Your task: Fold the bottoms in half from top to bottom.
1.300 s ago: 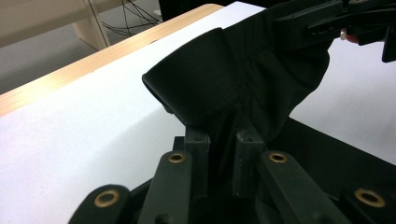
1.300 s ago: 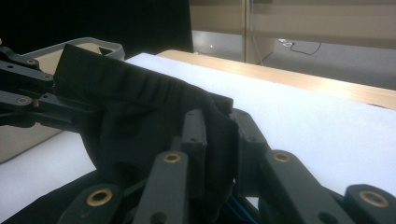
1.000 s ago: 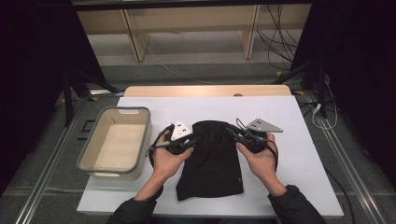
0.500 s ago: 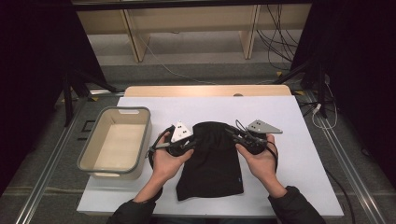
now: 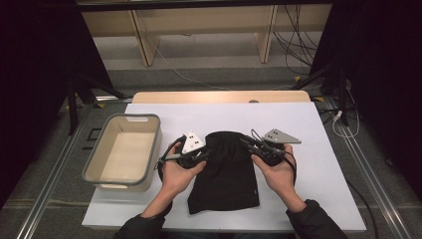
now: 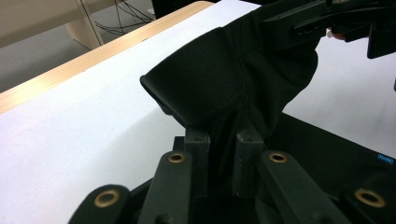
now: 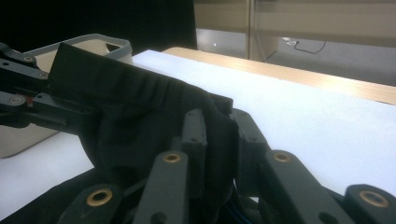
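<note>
A black cloth garment (image 5: 226, 172) lies on the white table, its far end lifted between both grippers. My left gripper (image 5: 205, 155) is shut on the cloth's left edge; in the left gripper view the black cloth (image 6: 224, 88) is pinched between my jaws (image 6: 223, 140). My right gripper (image 5: 249, 146) is shut on the right edge; in the right gripper view the cloth (image 7: 140, 116) bunches between its jaws (image 7: 222, 135). The other gripper (image 6: 322, 21) shows far off holding the same cloth. The near part of the cloth rests flat by the table's front.
A beige bin with a grey rim (image 5: 149, 144) stands empty at the left of the table. The white table surface (image 5: 318, 149) stretches bare to the right and behind. Cables (image 5: 293, 40) and shelf legs lie on the floor beyond.
</note>
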